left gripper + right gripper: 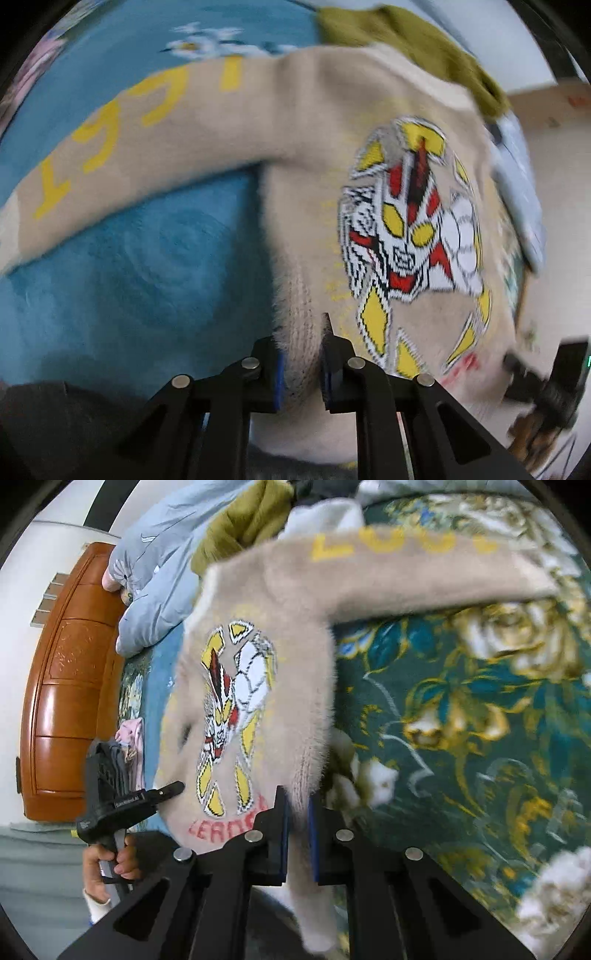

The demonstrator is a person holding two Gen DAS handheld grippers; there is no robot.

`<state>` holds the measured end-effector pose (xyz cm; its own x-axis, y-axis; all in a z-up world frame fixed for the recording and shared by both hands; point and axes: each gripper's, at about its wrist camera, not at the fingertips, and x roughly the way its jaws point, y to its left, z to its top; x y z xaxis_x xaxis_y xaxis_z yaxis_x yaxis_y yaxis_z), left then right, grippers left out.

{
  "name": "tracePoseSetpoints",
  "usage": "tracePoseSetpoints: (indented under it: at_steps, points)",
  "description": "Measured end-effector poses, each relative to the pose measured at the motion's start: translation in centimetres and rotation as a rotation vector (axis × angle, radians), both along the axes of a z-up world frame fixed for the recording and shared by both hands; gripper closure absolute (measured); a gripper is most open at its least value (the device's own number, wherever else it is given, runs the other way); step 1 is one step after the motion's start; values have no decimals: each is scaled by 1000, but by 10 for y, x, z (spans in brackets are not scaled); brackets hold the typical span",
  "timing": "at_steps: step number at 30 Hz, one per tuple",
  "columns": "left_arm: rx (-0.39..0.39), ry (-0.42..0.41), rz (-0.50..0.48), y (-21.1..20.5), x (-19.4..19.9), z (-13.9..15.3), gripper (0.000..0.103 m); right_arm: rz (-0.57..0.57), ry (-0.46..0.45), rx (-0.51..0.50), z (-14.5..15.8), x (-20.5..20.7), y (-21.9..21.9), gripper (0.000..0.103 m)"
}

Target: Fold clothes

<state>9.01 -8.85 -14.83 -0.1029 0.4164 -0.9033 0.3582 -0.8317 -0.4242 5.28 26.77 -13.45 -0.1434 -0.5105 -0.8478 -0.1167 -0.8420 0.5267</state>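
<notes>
Sweater (306,206): beige fuzzy knit, ribbed hem, knitted-in figure
Blanket (122,266): teal plush pile, matt
Bedspread (480,709): floral woven cloth
Headboard (62,686): glossy varnished wood
Fingers (275,834): matt black plastic, blue pads, bright metal pins
Olive garment (243,520): soft cloth

Support surface is a bed: plush blue blanket (122,266) on one side, dark green floral bedspread (461,709) on the other. Directly on it: beige sweater (306,206) spread flat, sleeves out sideways. Olive garment (243,520) bunched just past its collar. Pale blue quilt (155,576) heaped by the wooden headboard (62,686). Small pink cloth (131,734) near the bed edge.
</notes>
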Motion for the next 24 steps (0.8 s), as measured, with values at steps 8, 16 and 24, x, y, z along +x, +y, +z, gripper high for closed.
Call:
tracePoseSetpoints:
  at_steps: [8, 16, 24]
  points:
    - [-86, -104, -12, 5, 14, -18, 76, 45, -114, 170, -70, 11, -11, 94]
    - [-166, 51, 116, -24, 4, 20, 56, 48, -71, 194, -62, 1, -8, 91]
    - [-194, 302, 174, 31, -26, 20, 55, -442, 118, 81, -47, -51, 102, 63]
